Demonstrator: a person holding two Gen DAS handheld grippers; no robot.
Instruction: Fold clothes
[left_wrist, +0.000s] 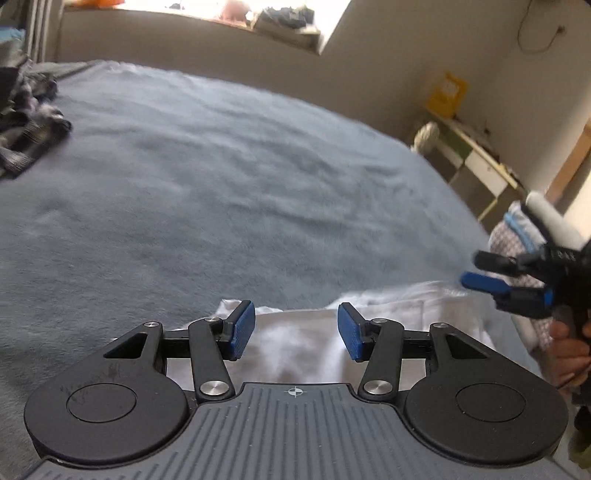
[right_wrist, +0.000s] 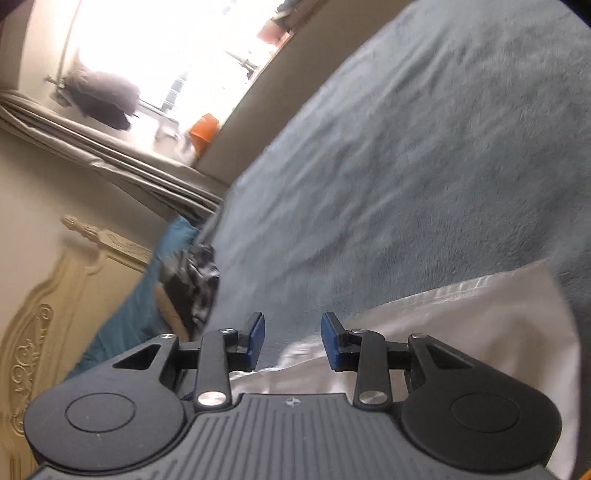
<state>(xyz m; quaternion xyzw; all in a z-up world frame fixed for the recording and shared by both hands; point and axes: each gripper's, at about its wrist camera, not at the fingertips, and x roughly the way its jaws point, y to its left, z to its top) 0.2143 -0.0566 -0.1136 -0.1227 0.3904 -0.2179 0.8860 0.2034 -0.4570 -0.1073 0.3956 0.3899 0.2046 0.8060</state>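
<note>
One white cloth garment (left_wrist: 303, 343) lies flat at the near edge of the grey-blue fleecy blanket (left_wrist: 221, 177). Both the left gripper (left_wrist: 296, 330) and right gripper (right_wrist: 292, 341) hover above it, blue-padded jaws spread wide, holding nothing. Well apart, a dark patterned clothes heap (left_wrist: 26, 122) sits on the blanket's far left.

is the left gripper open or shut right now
Open: the left gripper has its blue pads well apart above the white garment, with nothing between them.

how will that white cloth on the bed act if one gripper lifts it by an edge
The white garment shows soft creases and lies flat on the blanket, so it likely droops and unfolds. It looks thin, probably light. Both the left gripper and right gripper are open.
</note>
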